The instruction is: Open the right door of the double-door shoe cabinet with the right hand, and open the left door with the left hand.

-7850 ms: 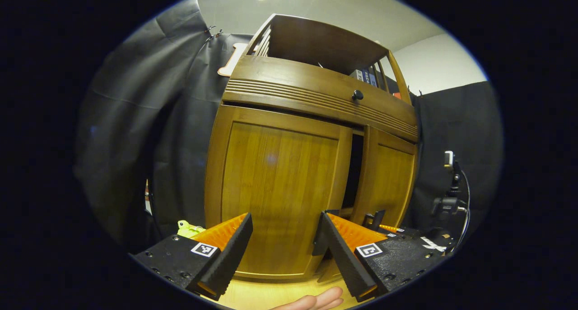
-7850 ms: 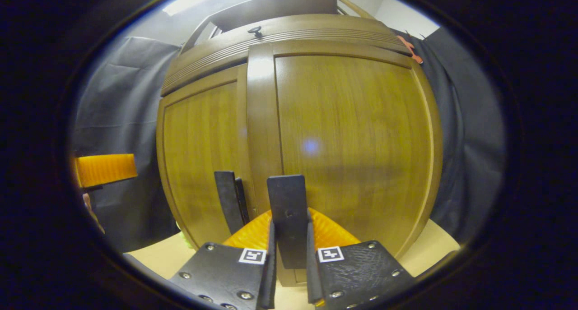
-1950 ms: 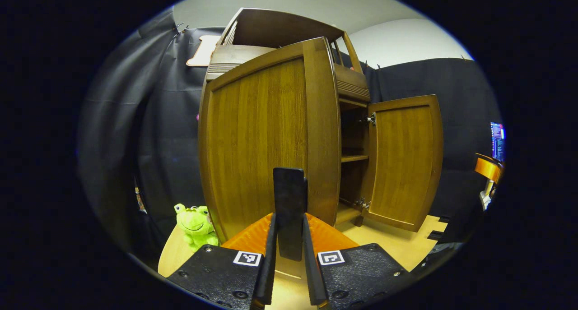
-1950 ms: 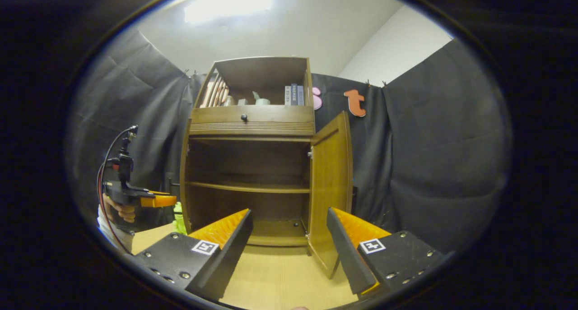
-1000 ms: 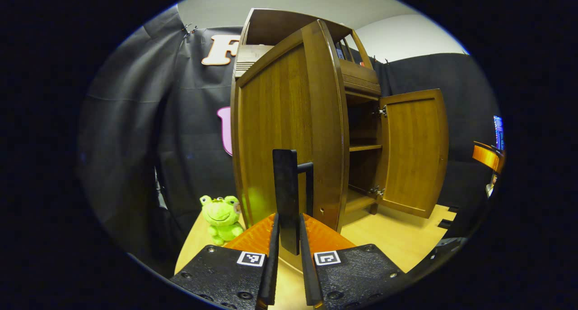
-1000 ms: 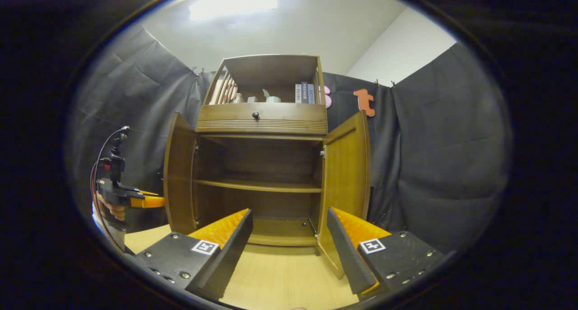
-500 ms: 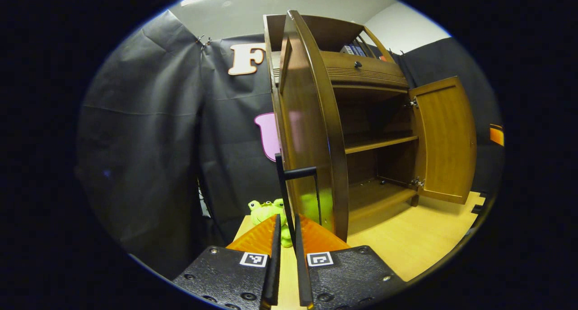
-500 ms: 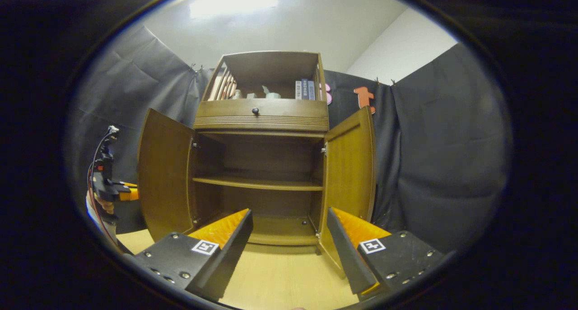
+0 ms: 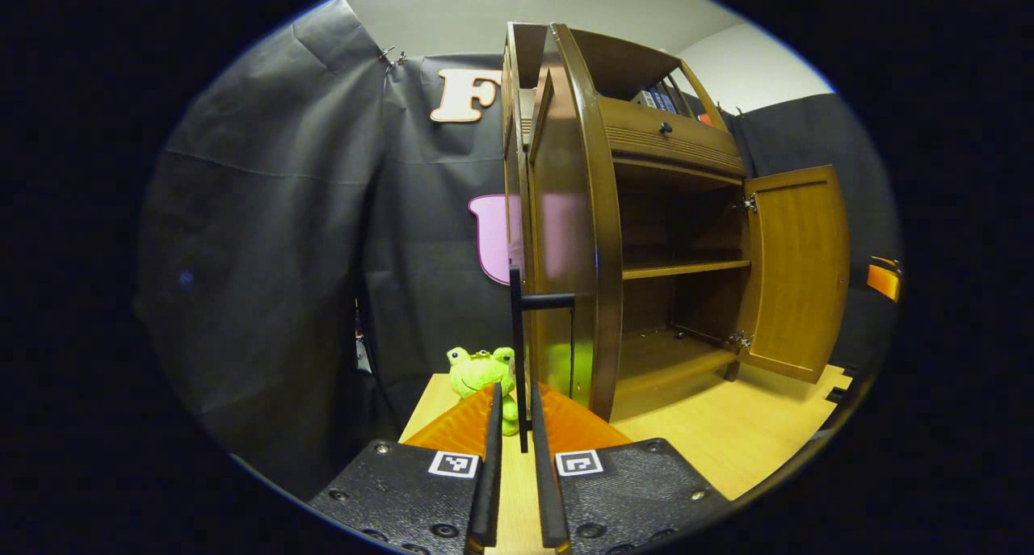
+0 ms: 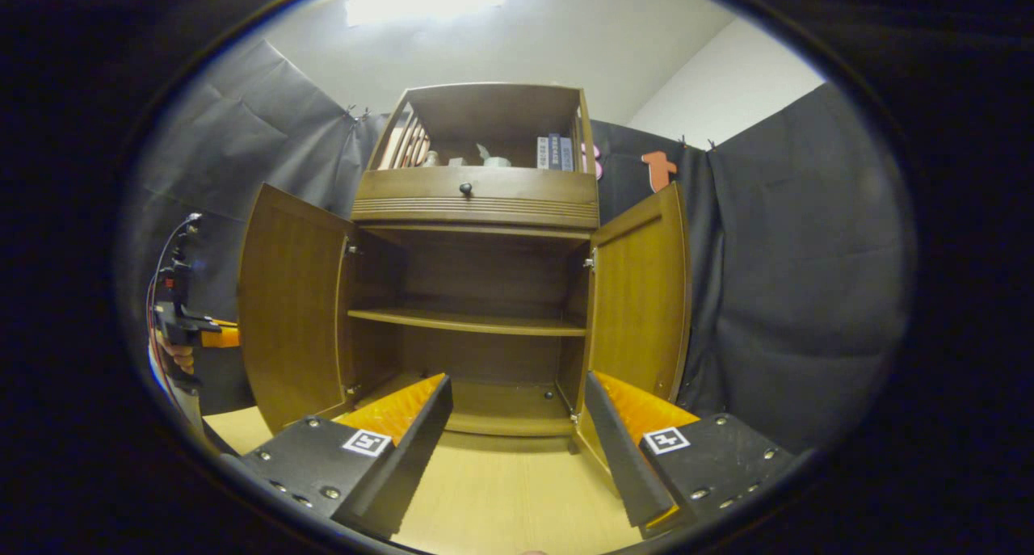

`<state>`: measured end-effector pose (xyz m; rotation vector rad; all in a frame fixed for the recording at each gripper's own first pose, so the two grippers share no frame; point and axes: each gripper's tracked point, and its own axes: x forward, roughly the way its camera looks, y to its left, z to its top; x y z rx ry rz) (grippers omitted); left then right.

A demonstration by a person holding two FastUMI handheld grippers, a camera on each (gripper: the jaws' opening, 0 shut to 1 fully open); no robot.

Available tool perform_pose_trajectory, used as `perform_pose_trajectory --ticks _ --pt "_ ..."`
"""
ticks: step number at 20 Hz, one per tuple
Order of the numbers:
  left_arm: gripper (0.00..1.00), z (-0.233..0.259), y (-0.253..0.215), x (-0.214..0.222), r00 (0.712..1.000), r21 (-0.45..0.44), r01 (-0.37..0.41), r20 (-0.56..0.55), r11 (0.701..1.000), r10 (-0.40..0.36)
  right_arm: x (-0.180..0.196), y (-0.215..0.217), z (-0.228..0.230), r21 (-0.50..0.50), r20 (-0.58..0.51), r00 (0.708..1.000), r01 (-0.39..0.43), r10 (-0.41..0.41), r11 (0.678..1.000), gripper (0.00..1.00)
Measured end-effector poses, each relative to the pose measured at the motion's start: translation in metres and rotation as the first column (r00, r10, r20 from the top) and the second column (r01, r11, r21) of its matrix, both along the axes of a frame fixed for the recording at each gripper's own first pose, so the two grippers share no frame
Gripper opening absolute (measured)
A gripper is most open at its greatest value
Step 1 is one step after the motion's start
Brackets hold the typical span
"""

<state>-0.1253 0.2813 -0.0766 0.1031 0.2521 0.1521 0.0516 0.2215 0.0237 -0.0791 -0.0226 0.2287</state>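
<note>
The wooden shoe cabinet [image 10: 477,199] stands on a light table with both doors swung out. In the right gripper view the left door [image 10: 287,304] and the right door [image 10: 642,296] flank the bare inner shelf [image 10: 468,322]. My right gripper [image 10: 513,442] hangs open in front of the cabinet, touching nothing. In the left gripper view the left door [image 9: 565,216] is nearly edge-on, and my left gripper [image 9: 517,458] is shut on its thin black handle [image 9: 519,337]. The right door [image 9: 796,272] stands open farther off. A hand holds the left gripper [image 10: 194,333] beside the left door.
A green frog plush [image 9: 481,373] sits on the table [image 9: 727,426] behind the left door. Above the doors is a drawer with a dark knob [image 10: 465,188], and books [image 10: 553,153] stand on the top shelf. Black cloth walls close in on both sides.
The left door has swung further outward with my left gripper still clamped on its handle. The right door stays open, and my right gripper stays open, drawn back from the cabinet.
</note>
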Motion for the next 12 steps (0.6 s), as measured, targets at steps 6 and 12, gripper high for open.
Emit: perform_pose_trajectory --ticks 6,12 --pt "0.54 0.007 0.001 -0.029 0.996 0.024 -0.078 -0.043 0.997 0.079 0.001 -0.003 0.001 0.003 -0.004 1.0 -0.006 0.006 1.0 0.98" --pt "0.82 0.035 -0.008 -0.038 0.99 0.039 -0.141 -0.016 0.989 0.141 0.0 -0.014 0.007 0.03 0.007 1.0 -0.003 0.003 1.0 0.98"
